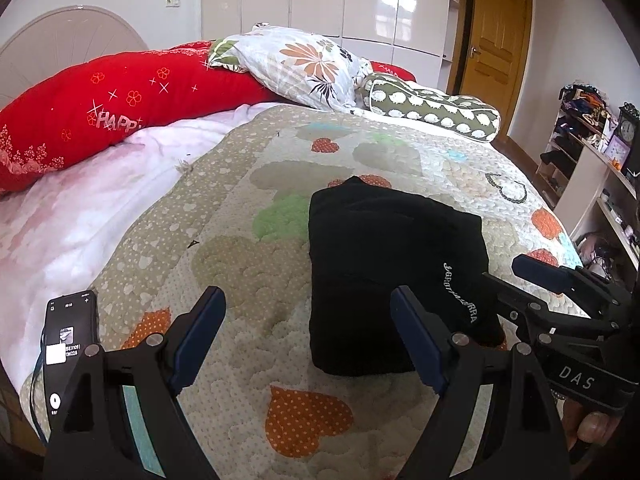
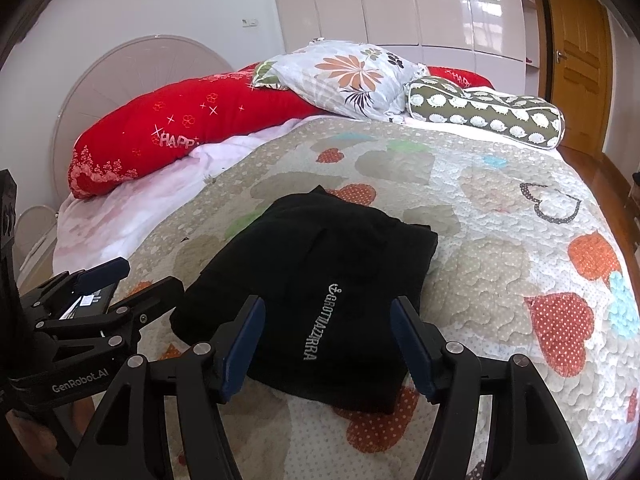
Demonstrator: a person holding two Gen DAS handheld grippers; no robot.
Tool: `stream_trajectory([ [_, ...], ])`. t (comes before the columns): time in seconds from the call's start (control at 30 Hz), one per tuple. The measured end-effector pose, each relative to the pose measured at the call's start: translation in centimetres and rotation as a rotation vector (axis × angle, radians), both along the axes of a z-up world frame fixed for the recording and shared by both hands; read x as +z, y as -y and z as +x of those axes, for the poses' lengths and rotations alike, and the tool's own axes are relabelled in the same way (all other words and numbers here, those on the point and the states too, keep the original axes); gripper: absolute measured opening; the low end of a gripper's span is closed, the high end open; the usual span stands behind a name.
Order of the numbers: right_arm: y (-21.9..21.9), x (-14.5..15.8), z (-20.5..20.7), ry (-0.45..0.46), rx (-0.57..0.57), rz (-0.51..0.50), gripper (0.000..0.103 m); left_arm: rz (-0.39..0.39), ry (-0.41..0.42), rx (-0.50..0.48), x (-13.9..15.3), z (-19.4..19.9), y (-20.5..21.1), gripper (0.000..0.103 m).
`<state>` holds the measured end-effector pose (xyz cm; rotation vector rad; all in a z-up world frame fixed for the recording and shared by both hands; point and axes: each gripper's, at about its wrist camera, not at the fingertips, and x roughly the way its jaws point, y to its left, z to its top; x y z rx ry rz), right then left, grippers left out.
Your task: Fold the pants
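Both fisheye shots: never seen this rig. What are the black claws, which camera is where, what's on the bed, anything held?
They are two handheld grippers, one in each of a person's hands, each with a camera looking along its fingers. One picture comes from the left gripper, the other from the right gripper. Both are open and hold nothing. On the quilt lie black pants, already folded into a compact bundle. A phone lies at the bed's left edge, and pillows sit at the head.
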<state>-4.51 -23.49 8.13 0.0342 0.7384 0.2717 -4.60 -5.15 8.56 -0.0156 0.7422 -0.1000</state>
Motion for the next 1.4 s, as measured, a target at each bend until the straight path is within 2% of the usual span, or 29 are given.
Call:
stream_trajectory([
  [0.9,-0.6,-1.4,2.8,-0.025,-0.017,-0.016,0.070,-0.038,-0.010,-0.007,-1.5,2.7,-0.8,0.085],
  [1.4,-0.6,-1.4,2.9,-0.026,-0.020,-0.014,0.070,-0.008,0.009,-0.022,-1.3,2.5,0.0,0.085],
])
